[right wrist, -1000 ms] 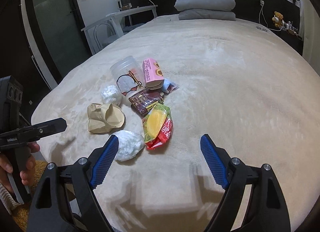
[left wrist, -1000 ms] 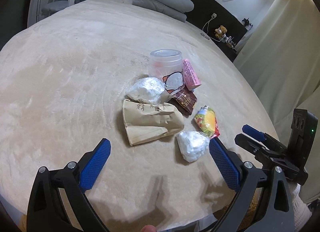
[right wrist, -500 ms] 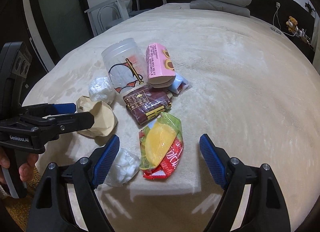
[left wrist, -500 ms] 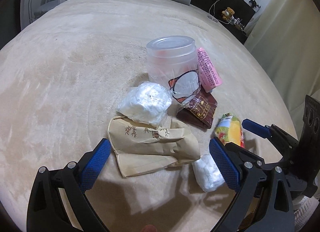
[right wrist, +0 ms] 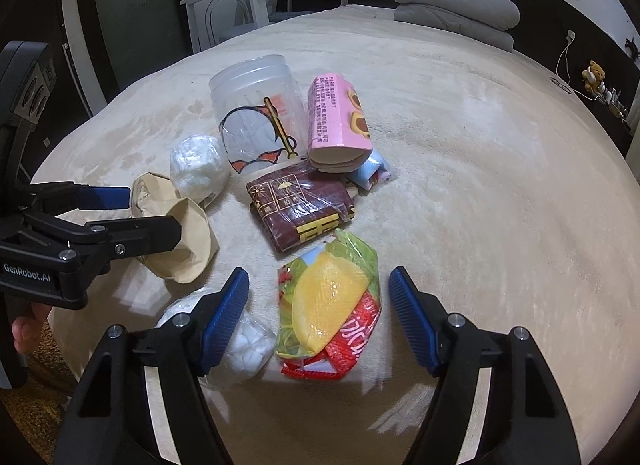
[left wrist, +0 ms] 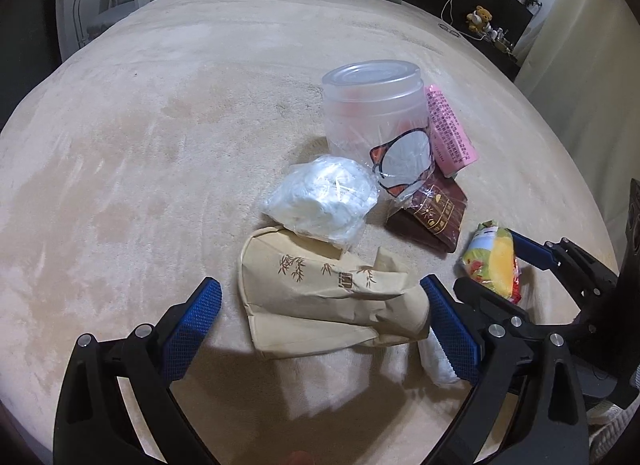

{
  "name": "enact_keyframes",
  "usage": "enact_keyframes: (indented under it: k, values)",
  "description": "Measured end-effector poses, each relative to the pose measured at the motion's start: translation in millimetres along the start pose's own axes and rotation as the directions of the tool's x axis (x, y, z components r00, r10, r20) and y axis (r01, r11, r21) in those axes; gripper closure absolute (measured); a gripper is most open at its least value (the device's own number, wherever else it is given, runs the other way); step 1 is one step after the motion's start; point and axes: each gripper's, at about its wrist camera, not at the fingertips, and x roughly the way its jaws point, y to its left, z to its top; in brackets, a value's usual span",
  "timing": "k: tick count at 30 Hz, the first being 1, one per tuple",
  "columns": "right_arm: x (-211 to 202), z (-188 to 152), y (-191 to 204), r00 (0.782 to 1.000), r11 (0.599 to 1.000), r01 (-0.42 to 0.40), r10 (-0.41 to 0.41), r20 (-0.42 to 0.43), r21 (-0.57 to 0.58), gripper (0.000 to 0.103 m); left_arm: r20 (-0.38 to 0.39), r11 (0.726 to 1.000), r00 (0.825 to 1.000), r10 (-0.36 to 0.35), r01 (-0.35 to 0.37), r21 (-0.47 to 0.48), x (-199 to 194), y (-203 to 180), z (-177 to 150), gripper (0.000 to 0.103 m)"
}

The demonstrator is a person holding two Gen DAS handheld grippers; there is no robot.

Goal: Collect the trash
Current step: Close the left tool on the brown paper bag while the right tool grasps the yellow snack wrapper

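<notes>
- Both grippers are sitting closer to the trash than a second ago.
- The right gripper is closing around the yellow snack bag, low in the middle, not squeezing yet.
- The left gripper is wide open around the brown paper bag.

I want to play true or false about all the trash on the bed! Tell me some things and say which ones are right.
1. The brown paper bag lies between the fingers of the left gripper. True.
2. The clear plastic jar is lying on its side. False: it stands upright.
3. The right gripper is closing around the yellow and red snack wrapper. True; its pads are not yet pressing on it.
4. The pink packet is far away from the jar. False: it sits right beside it.
5. The dark brown packet is inside the jar. False: it lies on the beige blanket.
</notes>
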Motion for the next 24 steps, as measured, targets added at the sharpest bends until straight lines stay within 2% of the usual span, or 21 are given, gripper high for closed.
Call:
enact_keyframes:
  k: [3,5,6,7,8,9,17,24]
  values:
    - [0,0,1,1.0,1.0,0.014,-0.014,0.0,-0.005,0.038,-0.047,1.0,0.999,-0.012,0.012,0.004,11,-1,0,0.006]
    - [-1,-1,1,0.999,0.999,0.045,-0.045,0.004,-0.015,0.053,-0.062,0.999,0.998,-0.002,0.004,0.032,16,-3,-3,0.006]
    - [-1,-1,1,0.998,0.998,0.055,-0.055,0.006,-0.02,0.053,-0.055,0.999,0.998,0.003,0.0,0.045,16,-5,-4,0.007]
    - [-1,0,0,0.999,0.999,0.048,-0.048,0.004,-0.017,0.053,-0.044,0.998,0.999,0.003,-0.001,0.055,14,-6,-5,0.008]
    - [-2,-1,-1,0.999,0.999,0.045,-0.045,0.003,-0.013,0.054,-0.032,0.998,0.999,0.0,0.002,0.061,12,-7,-6,0.016]
    - [-2,-1,-1,0.999,0.999,0.05,-0.05,0.003,-0.015,0.054,-0.026,0.998,1.0,-0.006,0.008,0.069,10,-8,-6,0.018]
    - [-25,1,-6,0.997,0.999,0.041,-0.042,0.061,0.017,0.054,0.017,0.998,0.999,-0.03,0.029,0.062,-10,-5,-6,0.018]
    - [-60,-4,-22,0.992,0.992,0.017,-0.032,0.12,0.126,0.054,0.119,0.996,0.991,-0.066,0.058,0.07,-46,-5,-18,0.018]
